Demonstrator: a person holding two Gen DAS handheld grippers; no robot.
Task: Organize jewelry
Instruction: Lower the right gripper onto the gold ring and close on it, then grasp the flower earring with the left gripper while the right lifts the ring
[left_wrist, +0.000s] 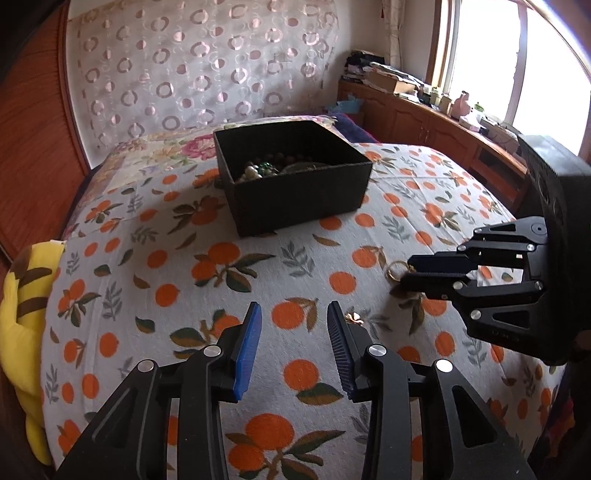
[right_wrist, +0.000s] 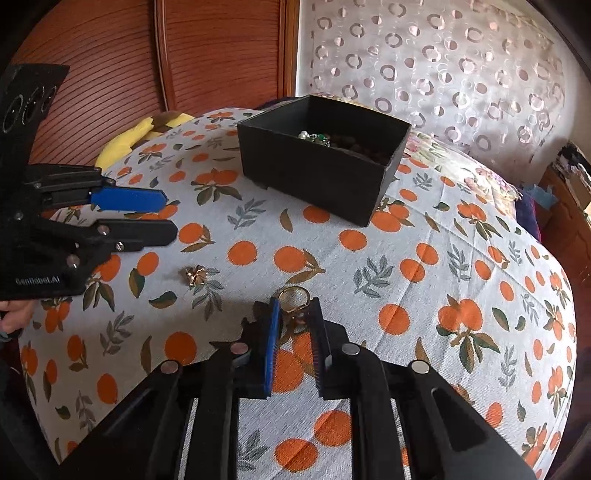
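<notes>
A black open box (left_wrist: 295, 184) (right_wrist: 325, 162) with beads and pearls inside sits on the orange-print bedspread. A gold ring (right_wrist: 294, 301) lies on the cloth between the tips of my right gripper (right_wrist: 294, 310), whose jaws stand open around it; in the left wrist view the ring (left_wrist: 396, 268) shows at that gripper's tips (left_wrist: 408, 271). A small gold flower piece (right_wrist: 195, 275) (left_wrist: 353, 317) lies on the cloth beside my left gripper (left_wrist: 294, 314) (right_wrist: 170, 214), which is open and empty.
A yellow plush (left_wrist: 22, 302) lies at the bed's left edge. A wooden headboard (right_wrist: 184, 51) and patterned curtain (left_wrist: 199, 66) stand behind the bed. A wooden cabinet (left_wrist: 443, 125) with clutter runs under the window.
</notes>
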